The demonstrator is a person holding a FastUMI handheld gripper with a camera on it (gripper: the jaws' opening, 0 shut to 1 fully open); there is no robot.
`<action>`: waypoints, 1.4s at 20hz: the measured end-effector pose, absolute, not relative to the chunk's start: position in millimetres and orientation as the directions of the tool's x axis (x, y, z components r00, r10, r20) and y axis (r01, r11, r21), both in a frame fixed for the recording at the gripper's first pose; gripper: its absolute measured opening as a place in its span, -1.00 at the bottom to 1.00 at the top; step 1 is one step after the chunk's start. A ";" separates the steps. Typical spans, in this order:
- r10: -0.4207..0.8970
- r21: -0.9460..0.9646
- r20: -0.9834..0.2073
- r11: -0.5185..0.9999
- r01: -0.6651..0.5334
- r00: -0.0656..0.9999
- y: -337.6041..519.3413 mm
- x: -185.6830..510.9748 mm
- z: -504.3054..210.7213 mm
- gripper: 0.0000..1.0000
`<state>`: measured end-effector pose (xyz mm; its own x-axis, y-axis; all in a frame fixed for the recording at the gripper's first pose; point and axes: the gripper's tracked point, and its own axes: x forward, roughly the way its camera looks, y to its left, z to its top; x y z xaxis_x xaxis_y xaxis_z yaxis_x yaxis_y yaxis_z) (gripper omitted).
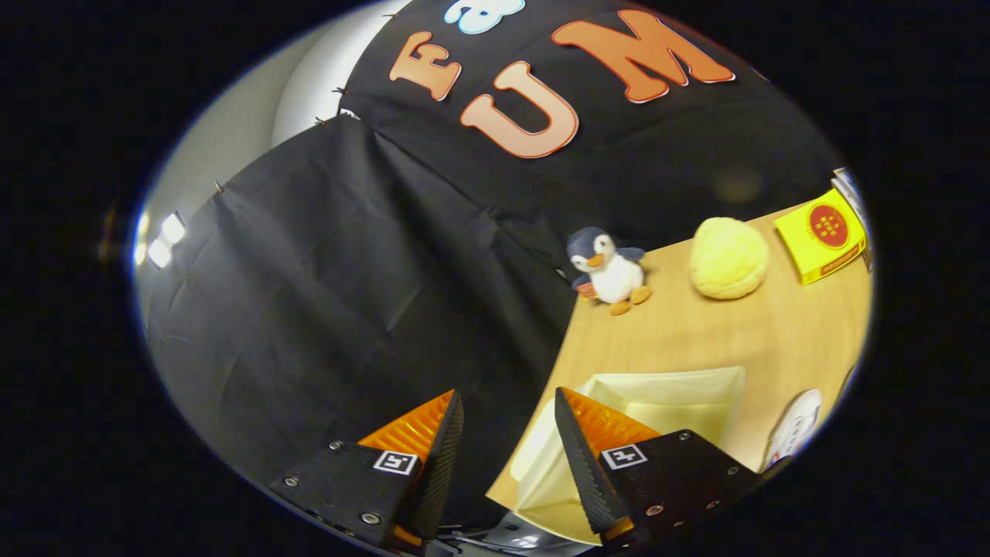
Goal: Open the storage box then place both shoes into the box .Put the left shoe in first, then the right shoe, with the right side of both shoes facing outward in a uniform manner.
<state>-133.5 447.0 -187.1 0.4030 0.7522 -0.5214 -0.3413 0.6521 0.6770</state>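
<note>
My gripper (509, 402) is open, with a wide gap between its two orange-and-black fingers and nothing held. It hangs tilted over the left end of the wooden table (696, 333). The cream storage box (665, 402) lies just beyond and under the right finger (588, 441), its lid or inside facing up; I cannot tell whether it is open. To the right of the box, part of a white shoe (795, 427) shows.
A penguin plush (611, 271) sits at the table's back corner by the black cloth wall. To its right lie a yellow fluffy ball (728, 257) and a yellow carton (824, 234). Bare wood lies between these and the box.
</note>
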 end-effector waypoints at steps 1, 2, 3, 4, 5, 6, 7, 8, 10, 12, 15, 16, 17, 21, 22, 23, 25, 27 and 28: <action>0.714 0.632 -0.556 0.696 -0.343 0.425 421.6 -131.3 -200.0 0.46; 0.671 0.580 -0.592 0.739 -0.342 0.447 395.9 -130.2 -215.3 0.51; 0.625 0.527 -0.624 0.780 -0.339 0.469 368.8 -128.8 -229.8 0.52; 0.574 0.469 -0.656 0.819 -0.332 0.489 340.8 -129.9 -246.3 0.53; 0.524 0.412 -0.688 0.852 -0.325 0.503 312.4 -132.8 -262.7 0.52; 0.471 0.353 -0.720 0.881 -0.316 0.509 284.8 -137.7 -280.5 0.53; 0.418 0.295 -0.751 0.905 -0.305 0.512 257.6 -143.8 -293.1 0.52; 0.371 0.247 -0.777 0.922 -0.297 0.508 232.7 -150.4 -305.6 0.53; 0.309 0.192 -0.816 0.942 -0.275 0.489 193.3 -161.9 -331.7 0.53; 0.279 0.173 -0.840 0.951 -0.258 0.465 169.9 -179.0 -351.3 0.47; 0.242 0.135 -0.875 0.954 -0.268 0.419 143.5 -199.6 -379.5 0.40; 0.233 0.122 -0.881 0.953 -0.277 0.412 137.9 -204.3 -387.8 0.38; 0.229 0.115 -0.886 0.950 -0.289 0.402 133.6 -208.5 -396.1 0.38; 0.222 0.098 -0.906 0.938 -0.332 0.360 130.8 -219.7 -421.0 0.22; 0.219 0.088 -0.907 0.934 -0.347 0.360 131.4 -219.3 -428.3 0.17; 0.216 0.080 -0.908 0.930 -0.357 0.359 132.9 -218.8 -433.8 0.14; 0.189 0.037 -0.901 0.930 -0.365 0.390 132.2 -210.9 -442.3 0.06; 0.198 0.033 -0.885 0.930 -0.367 0.422 141.8 -203.3 -447.7 0.01; 0.206 0.029 -0.875 0.926 -0.378 0.437 146.3 -199.9 -451.7 -0.05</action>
<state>-199.9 146.3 -451.7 0.4374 0.2057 -0.8754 -0.3776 0.9255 0.0288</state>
